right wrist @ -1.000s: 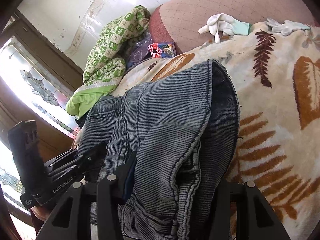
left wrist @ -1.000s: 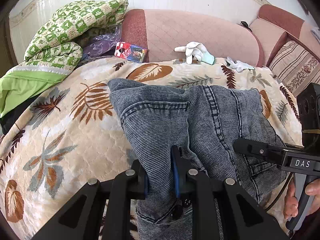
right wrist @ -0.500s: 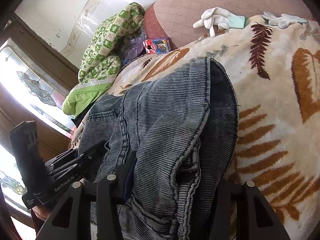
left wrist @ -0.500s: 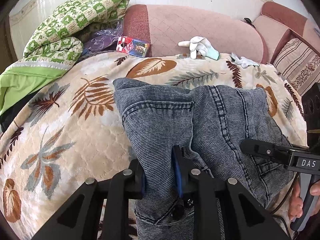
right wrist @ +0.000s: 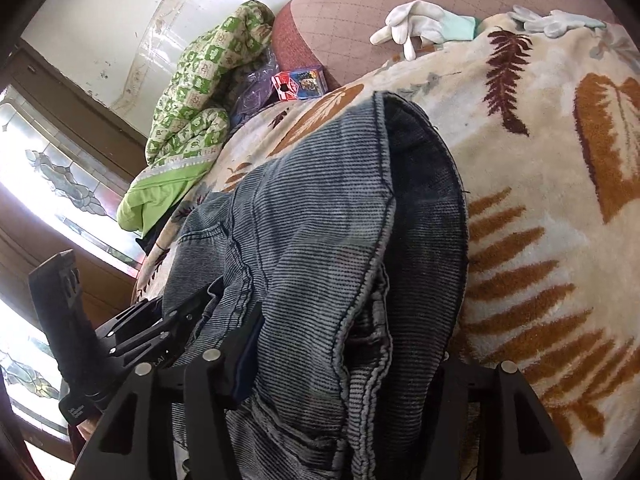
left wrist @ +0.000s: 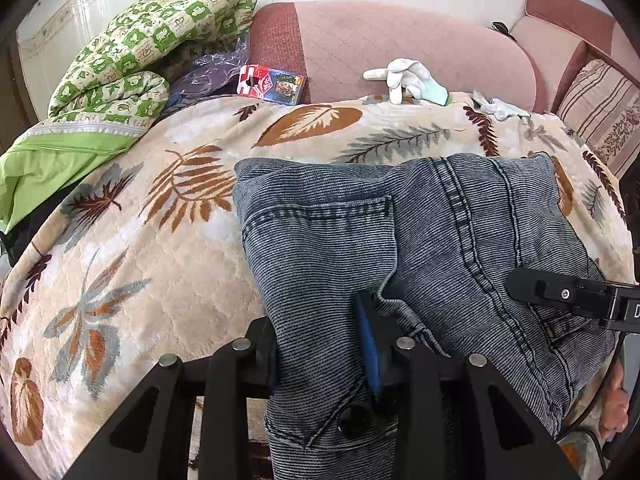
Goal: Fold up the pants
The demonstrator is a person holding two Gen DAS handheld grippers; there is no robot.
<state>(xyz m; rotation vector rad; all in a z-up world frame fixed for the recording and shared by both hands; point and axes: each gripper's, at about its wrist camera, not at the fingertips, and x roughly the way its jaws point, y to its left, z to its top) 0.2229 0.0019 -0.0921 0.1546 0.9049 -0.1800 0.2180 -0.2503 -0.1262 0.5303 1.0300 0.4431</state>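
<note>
My leaf-patterned blanket (left wrist: 132, 264) covers the bed, with the folded jeans (left wrist: 420, 240) lying on its near edge. My left claw (left wrist: 320, 344) is opening with denim between its fingers; my right claw (right wrist: 340, 364) is opening around a thicker bunch.

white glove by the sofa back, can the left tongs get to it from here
Probably not yet: the left tongs, jaws opening, have the jeans between them, and the white glove lies far across the blanket.

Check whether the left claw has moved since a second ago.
Yes. In the left wrist view the white glove and jeans sit lower in frame, so the left claw has tipped or shifted; its jaws are opening around denim.
</note>
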